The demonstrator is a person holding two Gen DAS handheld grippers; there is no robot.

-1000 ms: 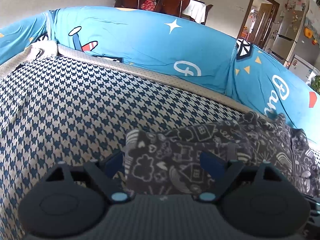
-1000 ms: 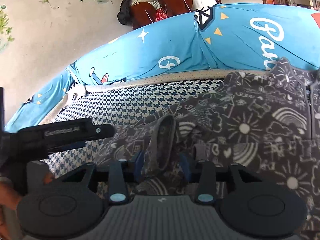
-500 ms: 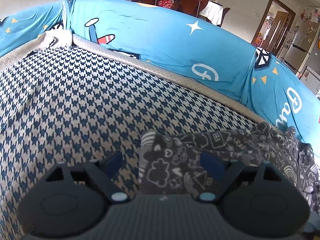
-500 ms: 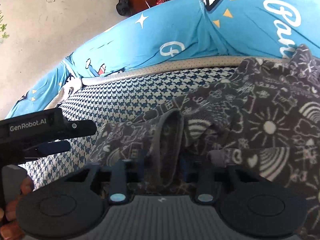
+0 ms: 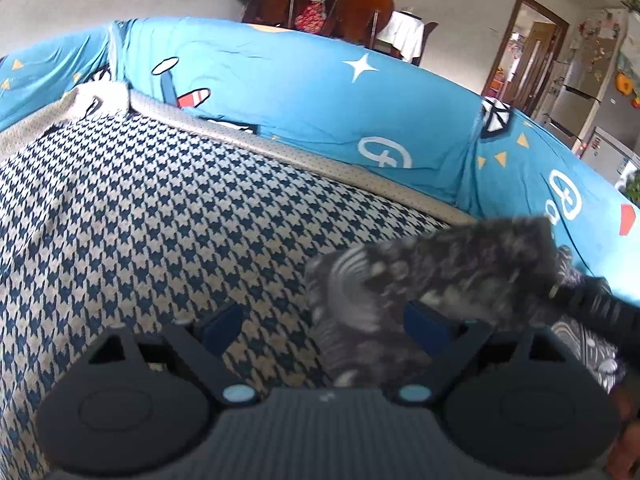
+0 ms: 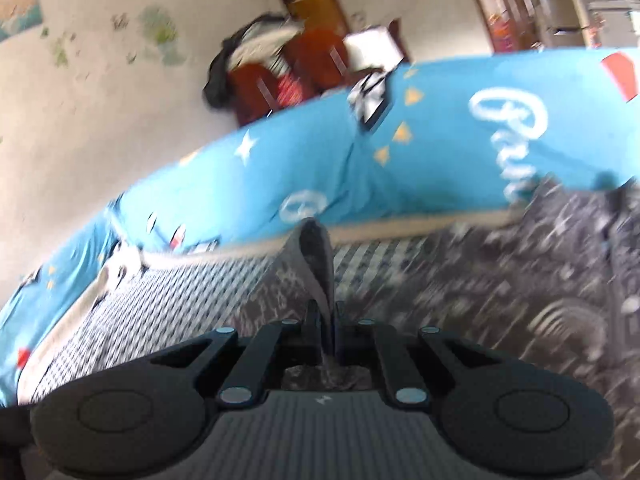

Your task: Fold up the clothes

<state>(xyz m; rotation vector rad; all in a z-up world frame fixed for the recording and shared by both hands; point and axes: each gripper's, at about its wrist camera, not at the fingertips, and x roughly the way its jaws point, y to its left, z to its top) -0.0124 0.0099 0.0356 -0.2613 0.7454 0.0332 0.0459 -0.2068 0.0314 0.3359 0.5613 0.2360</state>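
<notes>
It was a lived-in home. A sofa with a houndstooth seat (image 5: 140, 208) had bright blue cartoon-print covers (image 5: 304, 96) on its cushions. Behind it stood wooden dining chairs (image 5: 320, 4) with clothes hung over them, beside a table with a white cloth (image 5: 404, 34). A wooden door frame (image 5: 520, 48) and a refrigerator (image 5: 584, 92) with magnets were seen further back, and stickers (image 6: 160, 32) decorated the wall.

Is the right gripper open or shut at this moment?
Shut. In the right wrist view the right gripper has its jaws closed on an edge of the grey patterned garment, which stands up between them.
</notes>
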